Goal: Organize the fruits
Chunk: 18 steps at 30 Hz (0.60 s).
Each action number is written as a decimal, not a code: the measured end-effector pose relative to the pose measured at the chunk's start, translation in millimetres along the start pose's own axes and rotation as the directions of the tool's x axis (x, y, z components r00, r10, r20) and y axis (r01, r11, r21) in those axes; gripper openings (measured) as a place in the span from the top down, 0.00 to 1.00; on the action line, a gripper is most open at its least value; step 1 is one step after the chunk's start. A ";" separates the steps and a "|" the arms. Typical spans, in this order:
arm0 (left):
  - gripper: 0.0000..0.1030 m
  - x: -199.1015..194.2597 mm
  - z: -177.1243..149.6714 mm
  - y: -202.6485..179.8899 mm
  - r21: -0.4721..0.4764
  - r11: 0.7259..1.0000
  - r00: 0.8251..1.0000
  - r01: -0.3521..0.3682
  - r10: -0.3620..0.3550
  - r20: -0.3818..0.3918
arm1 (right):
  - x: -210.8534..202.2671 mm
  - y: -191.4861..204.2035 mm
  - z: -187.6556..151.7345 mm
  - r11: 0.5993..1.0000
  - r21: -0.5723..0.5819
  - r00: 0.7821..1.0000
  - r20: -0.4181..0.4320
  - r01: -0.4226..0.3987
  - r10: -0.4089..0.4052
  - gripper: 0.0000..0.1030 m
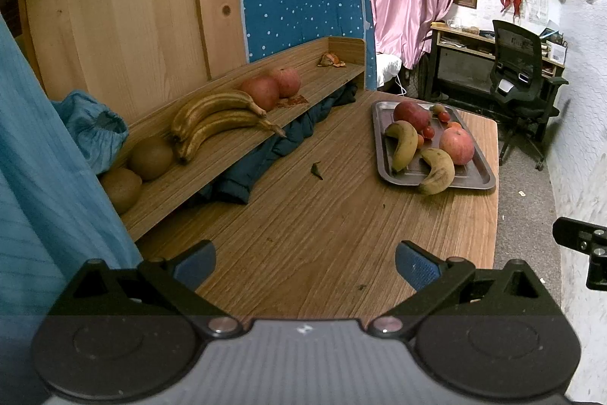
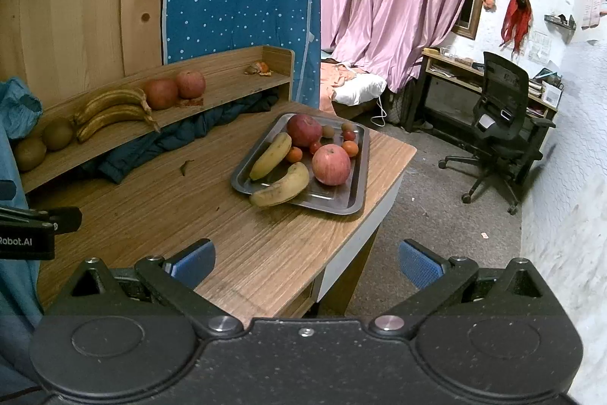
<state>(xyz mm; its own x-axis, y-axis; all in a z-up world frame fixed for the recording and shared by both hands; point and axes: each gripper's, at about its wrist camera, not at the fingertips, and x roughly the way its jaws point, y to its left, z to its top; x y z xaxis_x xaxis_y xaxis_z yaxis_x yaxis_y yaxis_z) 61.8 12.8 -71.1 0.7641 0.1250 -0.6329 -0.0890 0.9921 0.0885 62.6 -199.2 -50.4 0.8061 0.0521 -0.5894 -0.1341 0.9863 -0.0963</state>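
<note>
Left tongs (image 1: 303,262): black frame with blue pads, spread wide apart, nothing between them; they hang over the near part of the brown wood-grain desk (image 1: 303,215).
Right tongs (image 2: 306,262): same build, also spread wide and empty, over the near right corner of the desk, the right pad out past the desk edge above the grey floor (image 2: 436,207).
Rectangular grey metal tray (image 2: 341,202): ahead of the right tongs, near the desk's far right edge; ahead and to the right of the left tongs.
Tray contents: a large pink-red apple (image 2: 331,164) nearest, a darker red apple (image 2: 304,130) behind it, one yellow banana (image 2: 271,156) lying inside on the left, several small red and orange fruits (image 2: 351,147) among them.
Spotted yellow banana (image 2: 281,190): lies across the tray's near rim, one end out over the desk.
Low wooden shelf (image 1: 212,154): ahead and to the left of both tongs, along the desk's back edge.
Shelf contents: two brown round kiwis (image 1: 150,157) nearest, then two brown-yellow bananas (image 1: 216,120) side by side, then two red apples (image 1: 261,93) touching, and a scrap of orange peel (image 1: 331,60) at the far end.
Dark blue cloth (image 1: 265,154): bunched under the shelf.
Small dark leaf scrap (image 1: 316,170): on the bare desk between shelf and tray.
</note>
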 end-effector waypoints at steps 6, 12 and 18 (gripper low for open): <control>0.00 0.0 0.1 0.2 0.000 1.000 1.000 0.000 0.000 0.001 | 0.0 0.1 0.1 1.000 0.001 1.000 0.000 0.001 -0.001 0.01; 0.00 -1.4 -1.9 1.2 -0.006 1.000 1.000 0.005 -0.005 -0.001 | 0.0 0.1 0.1 1.000 0.000 1.000 -0.002 0.002 -0.002 0.01; 0.00 -5.1 -5.8 2.9 -0.008 1.000 1.000 0.010 -0.010 -0.001 | -3.0 0.1 -5.2 1.000 0.006 1.000 -0.004 0.013 -0.013 0.01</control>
<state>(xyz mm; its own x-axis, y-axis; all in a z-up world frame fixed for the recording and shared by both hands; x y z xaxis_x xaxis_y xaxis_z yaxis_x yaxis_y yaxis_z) 54.0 15.1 -72.1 0.7645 0.1146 -0.6344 -0.0860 0.9934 0.0758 57.2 -200.1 -52.8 0.8057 0.0382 -0.5911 -0.1199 0.9878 -0.0996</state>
